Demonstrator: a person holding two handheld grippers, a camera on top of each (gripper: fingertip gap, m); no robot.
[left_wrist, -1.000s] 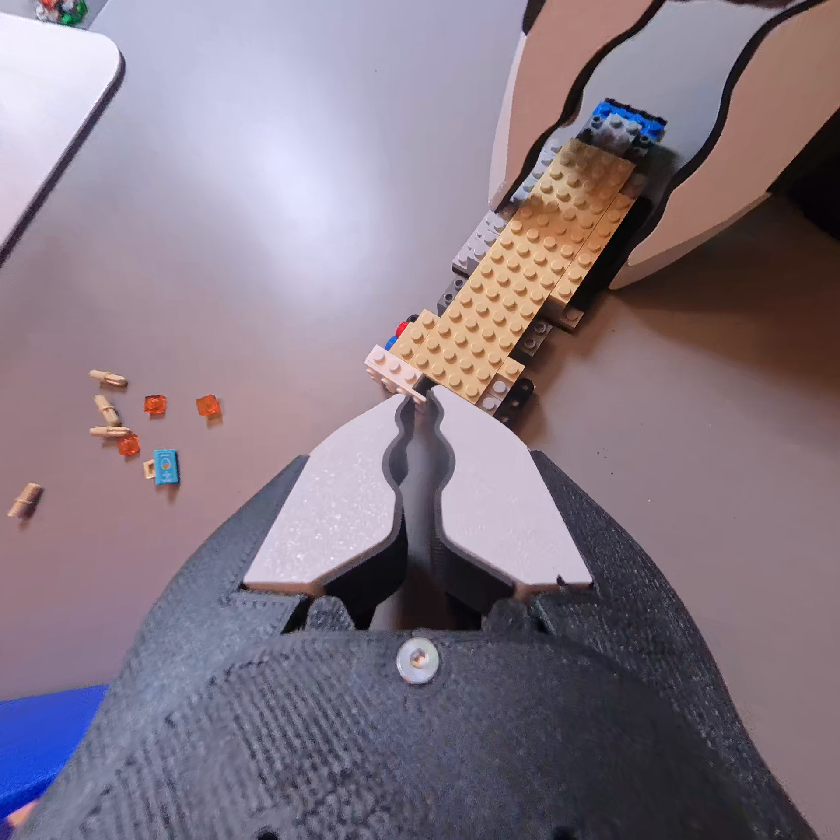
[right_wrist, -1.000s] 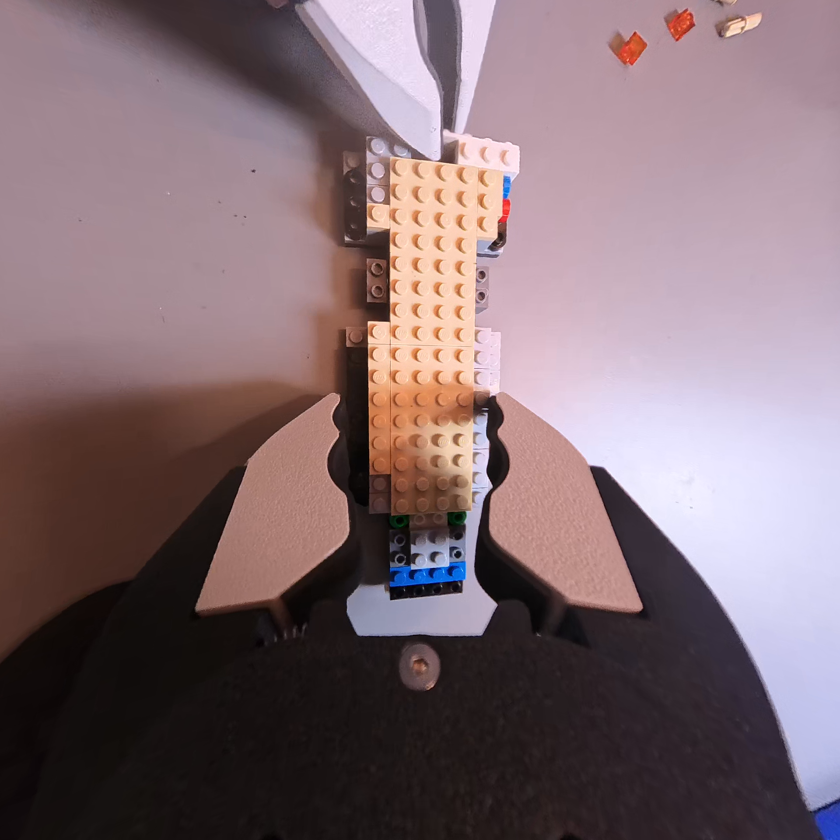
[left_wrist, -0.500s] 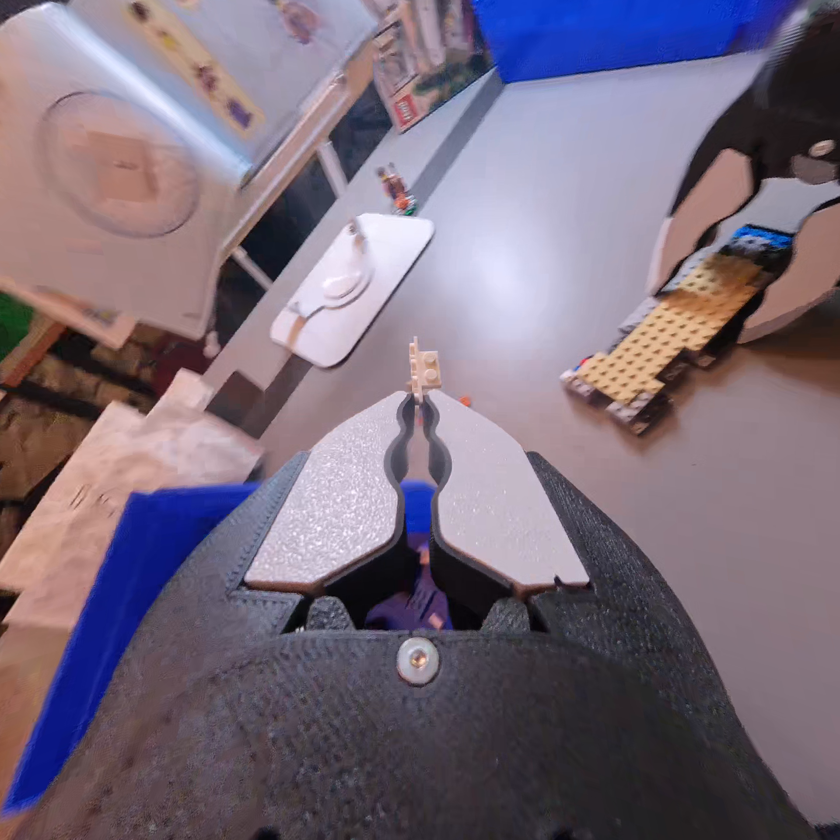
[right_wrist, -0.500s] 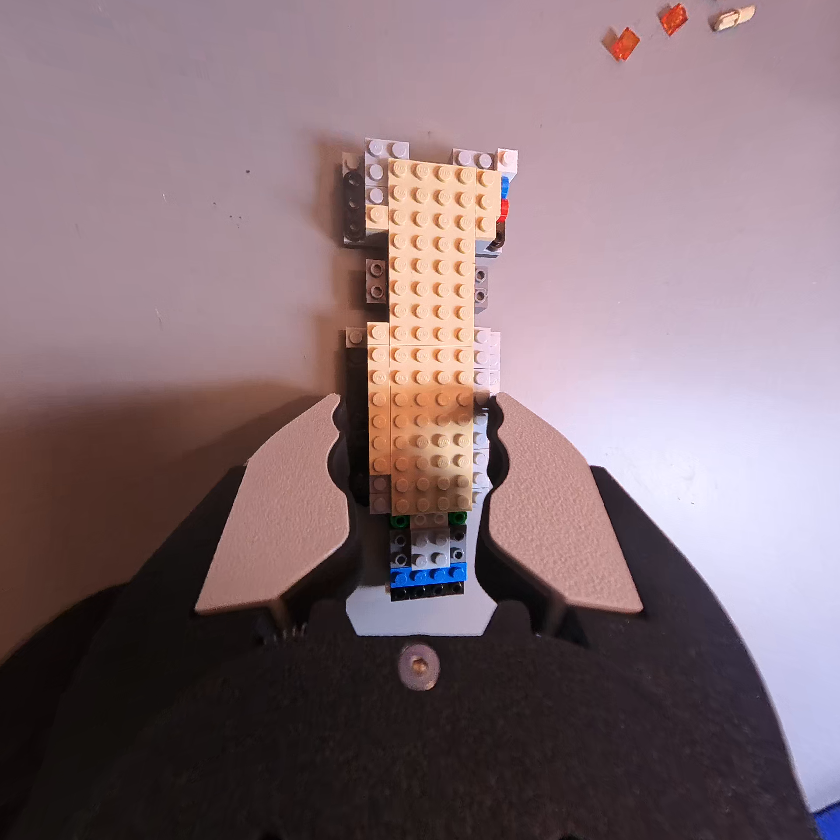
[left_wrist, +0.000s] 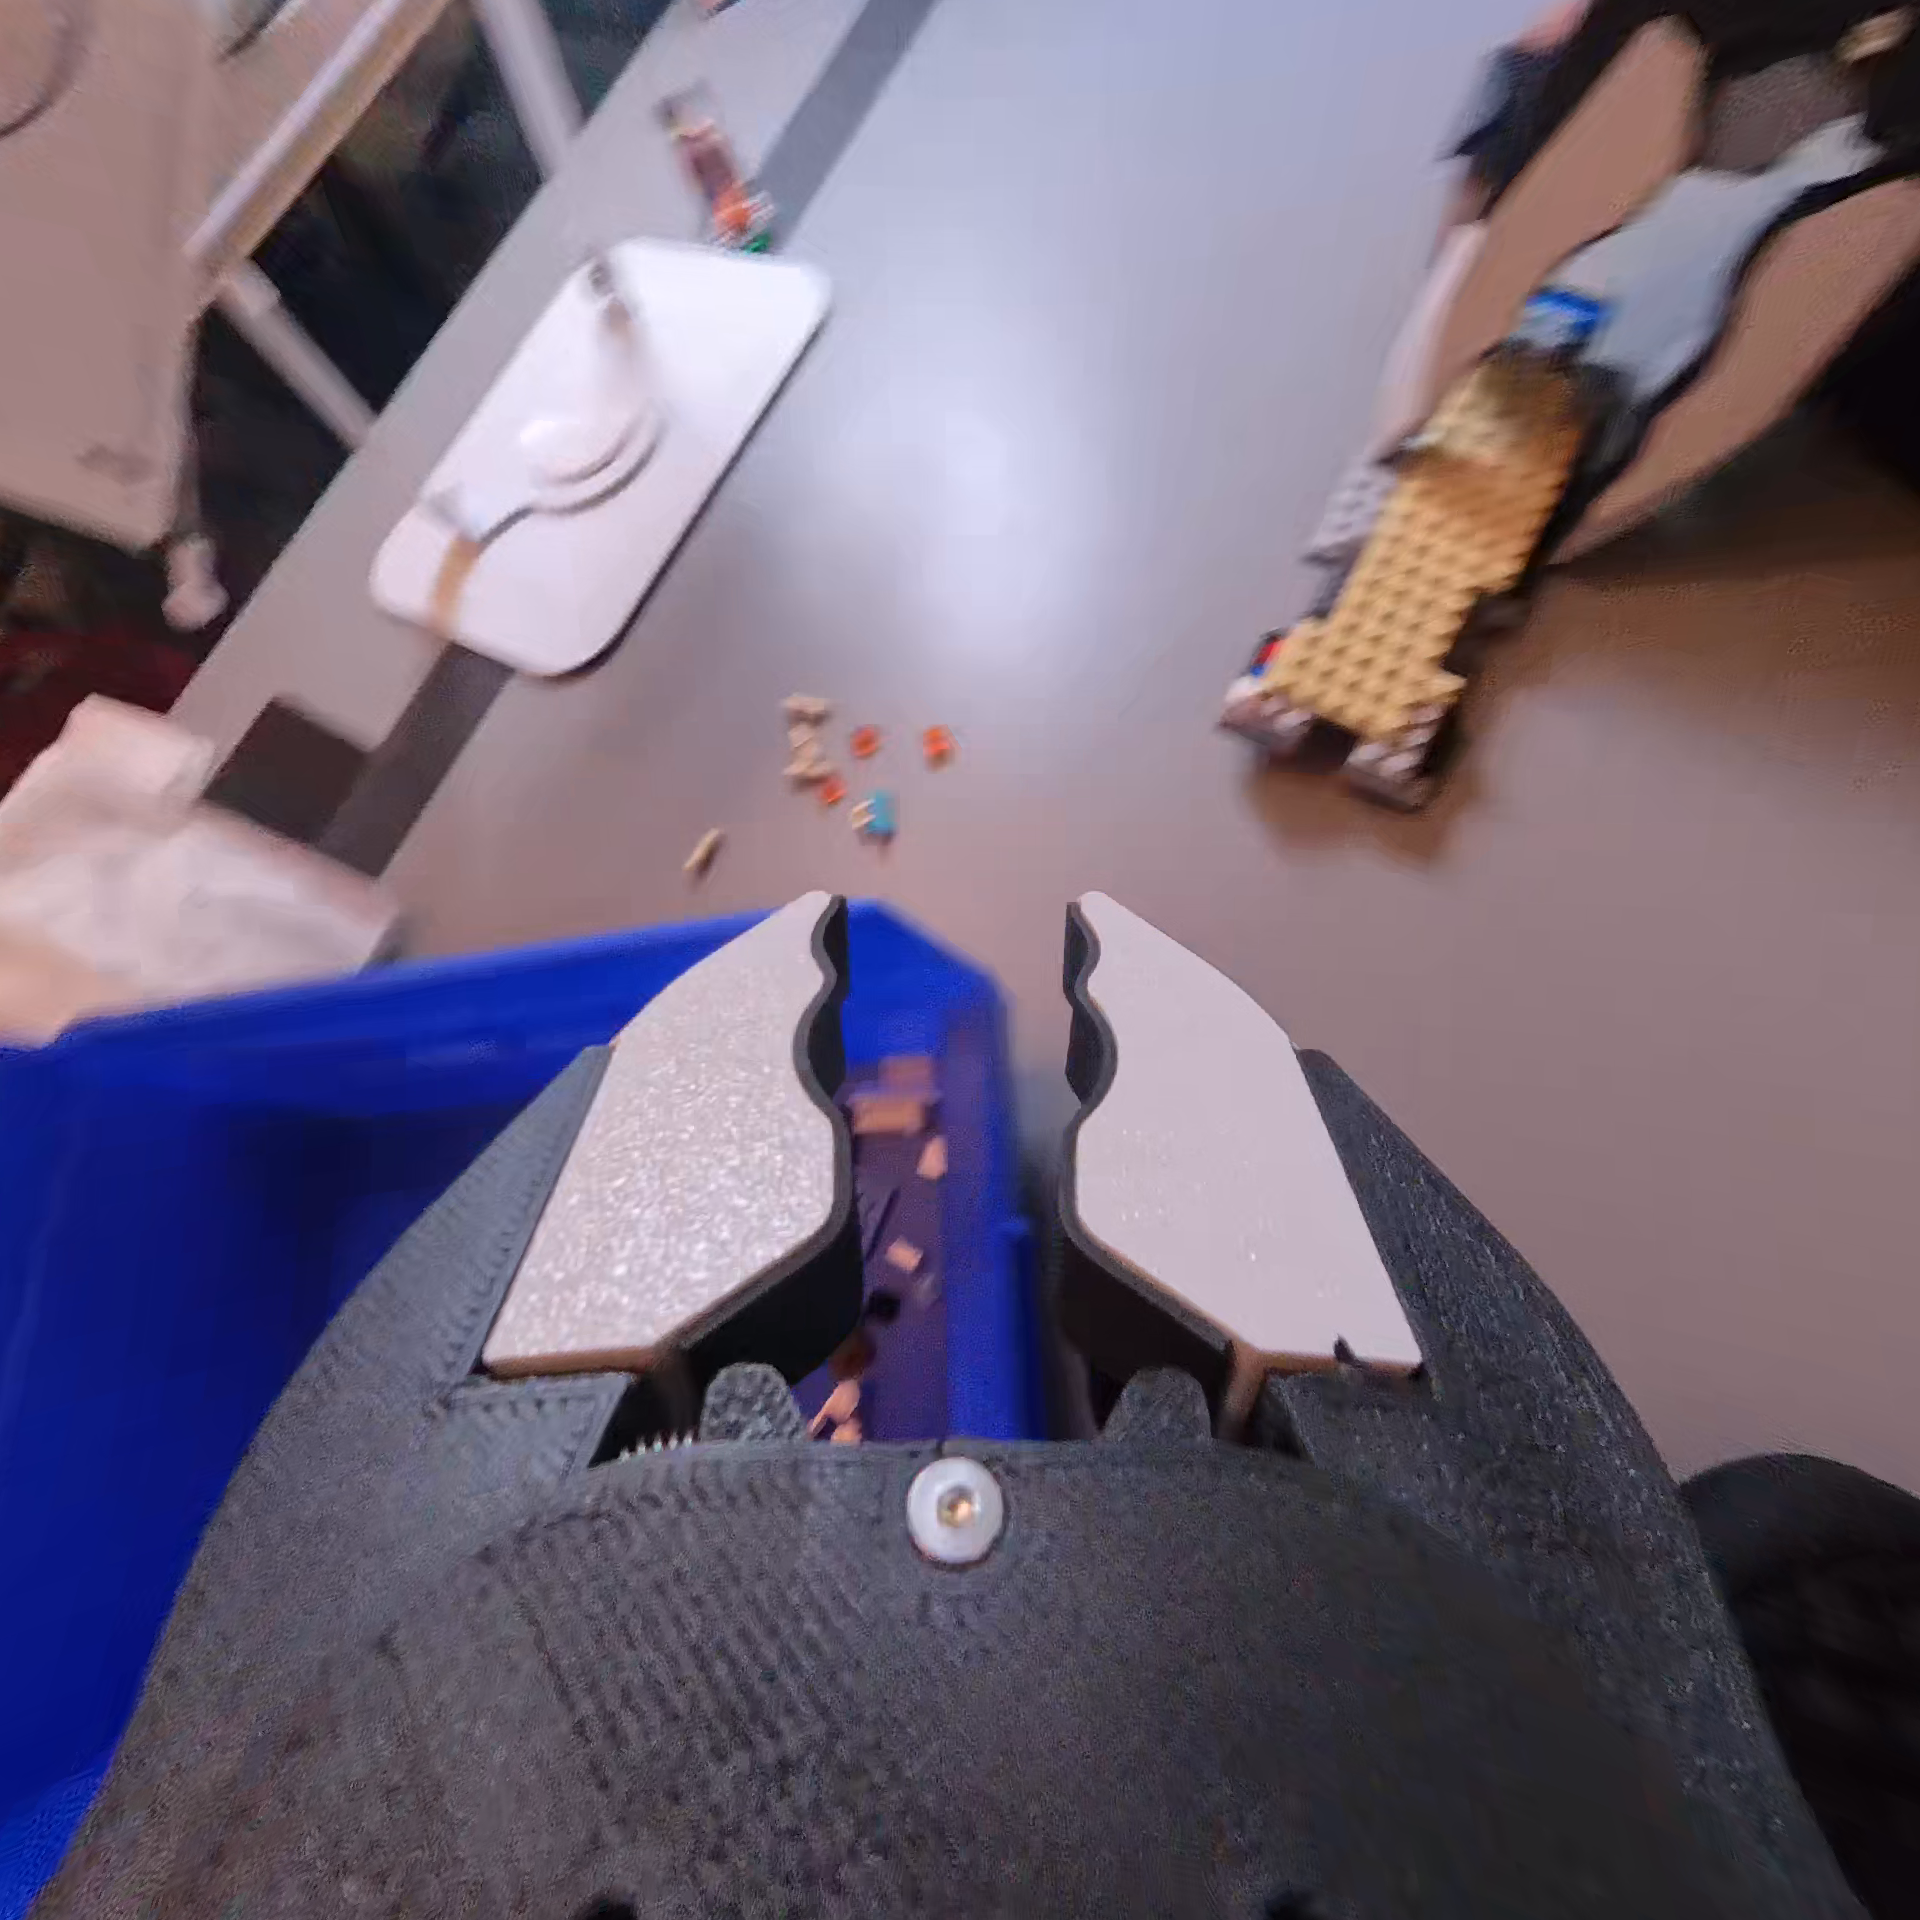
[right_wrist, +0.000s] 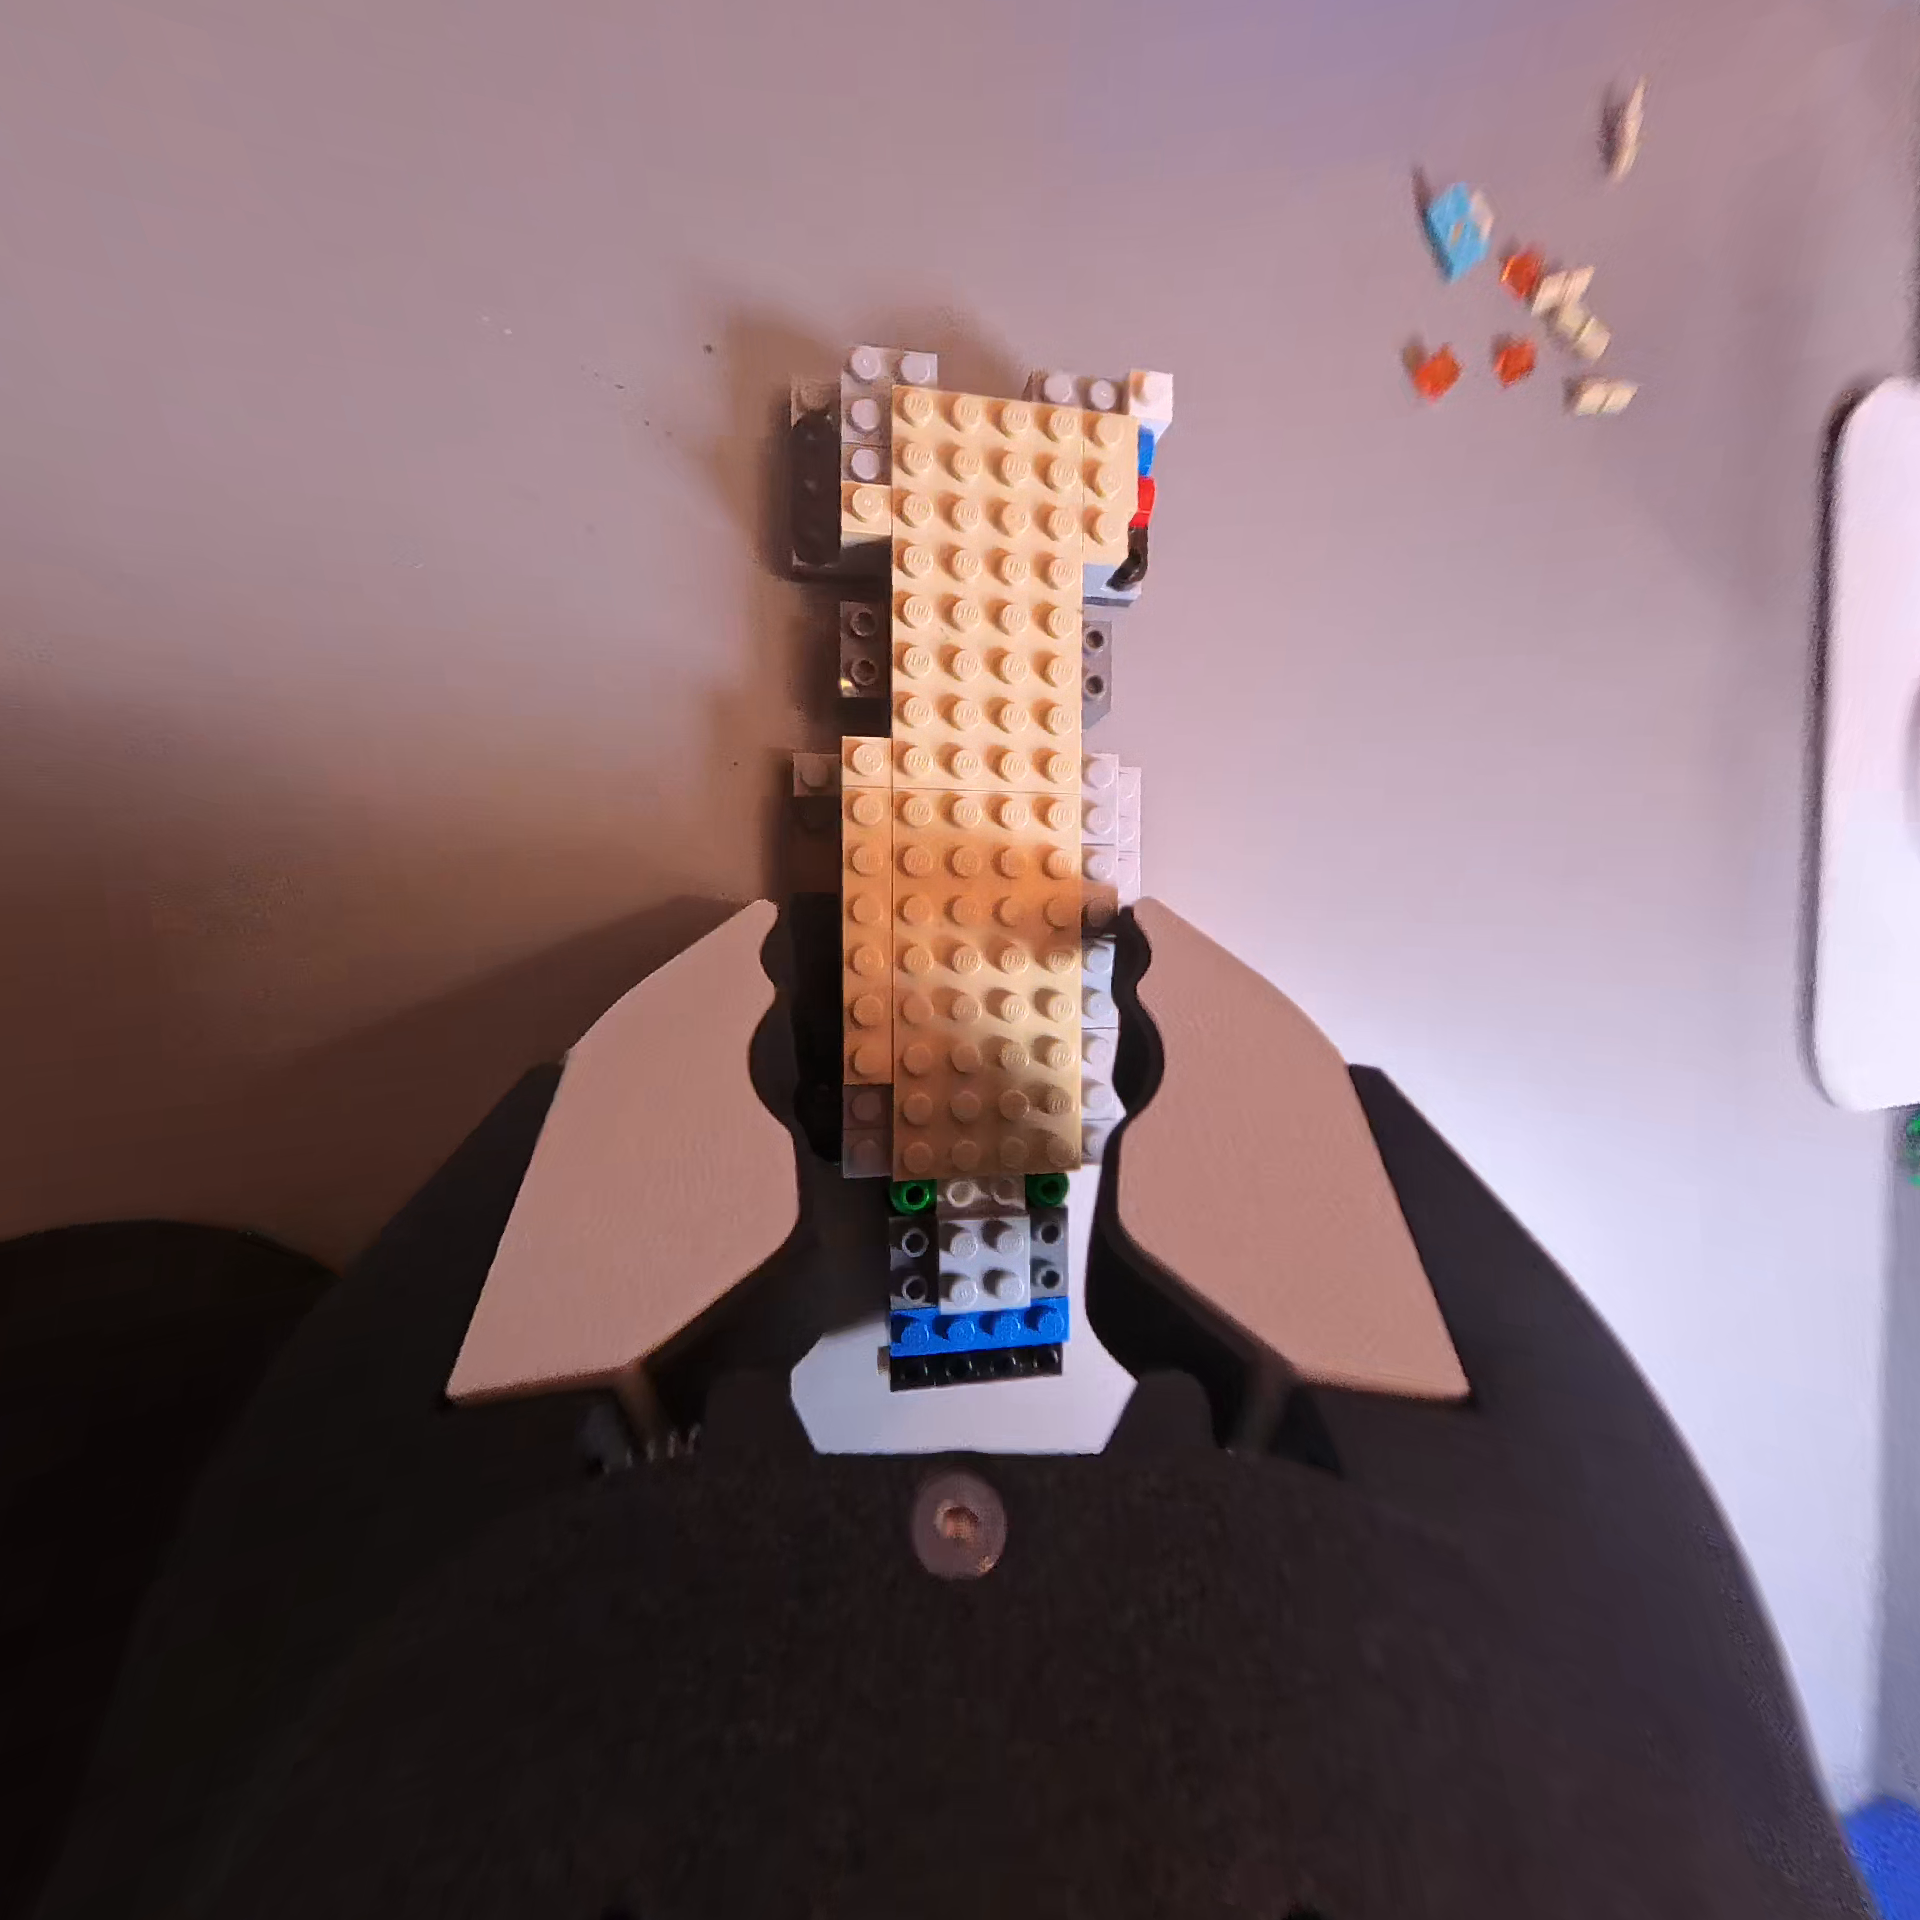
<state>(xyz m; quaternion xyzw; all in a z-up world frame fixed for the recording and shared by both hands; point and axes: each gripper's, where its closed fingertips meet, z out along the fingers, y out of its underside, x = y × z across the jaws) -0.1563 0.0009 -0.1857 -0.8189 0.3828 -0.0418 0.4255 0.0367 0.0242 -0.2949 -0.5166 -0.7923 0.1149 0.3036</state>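
My left gripper (left_wrist: 956, 914) is open and empty, over the near corner of a blue bin (left_wrist: 312, 1091) that holds several small brick pieces (left_wrist: 904, 1122). My right gripper (right_wrist: 951, 925) is shut on a long brick model (right_wrist: 987, 727) with tan studded plates on top and grey, blue and black bricks at its near end. Its pads press the model's sides. The model lies flat on the grey table (right_wrist: 416, 416). The left wrist view shows the model (left_wrist: 1392, 644) far right, with the right gripper's fingers (left_wrist: 1766, 343) around its far end.
Several small loose pieces, tan, orange and light blue (left_wrist: 852, 758), lie on the table between the bin and the model; they also show in the right wrist view (right_wrist: 1517, 312). A white flat stand (left_wrist: 623, 447) sits at the table's far left edge. There is about 25 centimetres between the tips of the two grippers.
My left gripper pulled a small white plate off the model's end, carried it to the blue bin, then opened; the plate is gone from its pads. The right gripper kept its hold on the model.
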